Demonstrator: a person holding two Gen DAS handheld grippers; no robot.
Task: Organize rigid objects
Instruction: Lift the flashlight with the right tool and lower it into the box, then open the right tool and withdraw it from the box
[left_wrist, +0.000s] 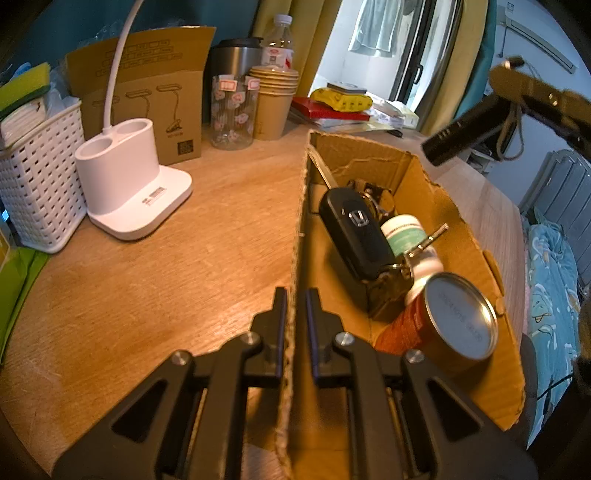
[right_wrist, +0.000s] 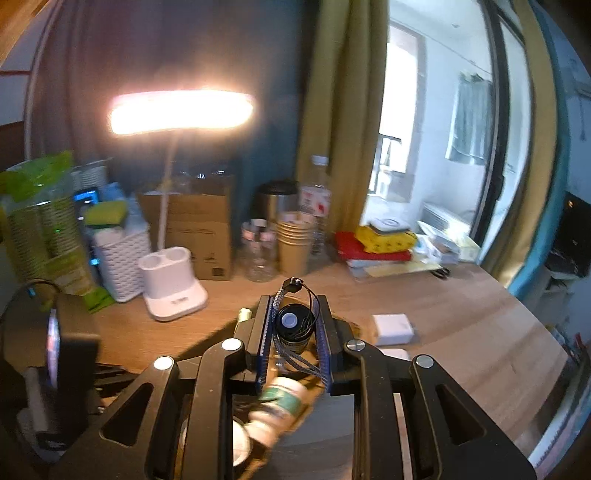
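Note:
My left gripper (left_wrist: 295, 306) is shut on the near left wall of an open cardboard box (left_wrist: 461, 221) on the wooden desk. Inside the box lie a black car key (left_wrist: 354, 229), a small white bottle with a green label (left_wrist: 404, 234) and a red can (left_wrist: 443, 321) on its side. My right gripper (right_wrist: 293, 325) is shut on a black flashlight (right_wrist: 293, 328) with a braided wrist strap, held above the box. That flashlight shows in the left wrist view (left_wrist: 465, 131) at the upper right. The small bottle (right_wrist: 284, 402) shows blurred below the right gripper.
A white desk lamp base (left_wrist: 129, 184), a white basket (left_wrist: 40, 177), a brown carton (left_wrist: 147, 96), a glass jar (left_wrist: 232, 110), stacked paper cups (left_wrist: 273, 99) and books (left_wrist: 332, 109) line the back of the desk. A white charger block (right_wrist: 393, 328) lies on the desk.

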